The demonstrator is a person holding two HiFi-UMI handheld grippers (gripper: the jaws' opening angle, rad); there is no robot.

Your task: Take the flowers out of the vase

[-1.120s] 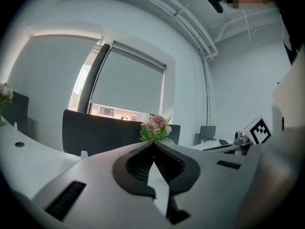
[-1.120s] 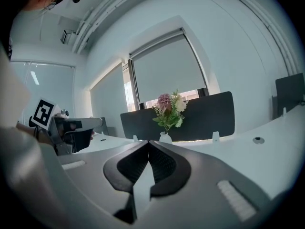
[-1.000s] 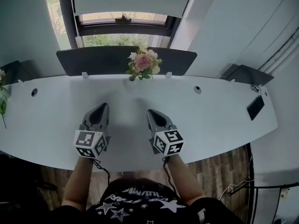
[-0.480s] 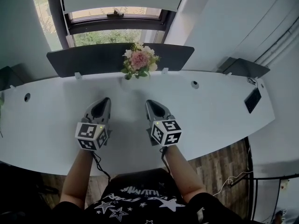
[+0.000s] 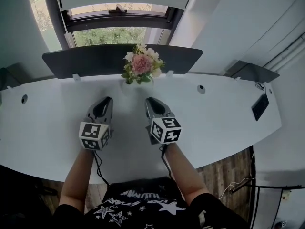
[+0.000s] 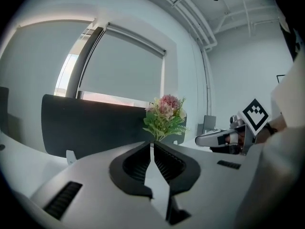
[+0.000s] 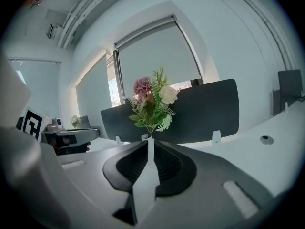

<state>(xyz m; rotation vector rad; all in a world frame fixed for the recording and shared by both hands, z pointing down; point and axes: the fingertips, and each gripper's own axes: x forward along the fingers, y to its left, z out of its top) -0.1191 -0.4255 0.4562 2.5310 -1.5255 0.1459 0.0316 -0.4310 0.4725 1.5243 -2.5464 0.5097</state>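
Flowers (image 5: 141, 65) pointing up, stems vertical; I am barely making out the white vase (image 7: 145, 136). Left gripper (image 5: 106, 100), right gripper (image 5: 149, 100): both pressing together, empty

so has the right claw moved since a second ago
Yes. The right claw has gone forward over the desk: it is now nearer the flowers and farther from the desk's near edge.
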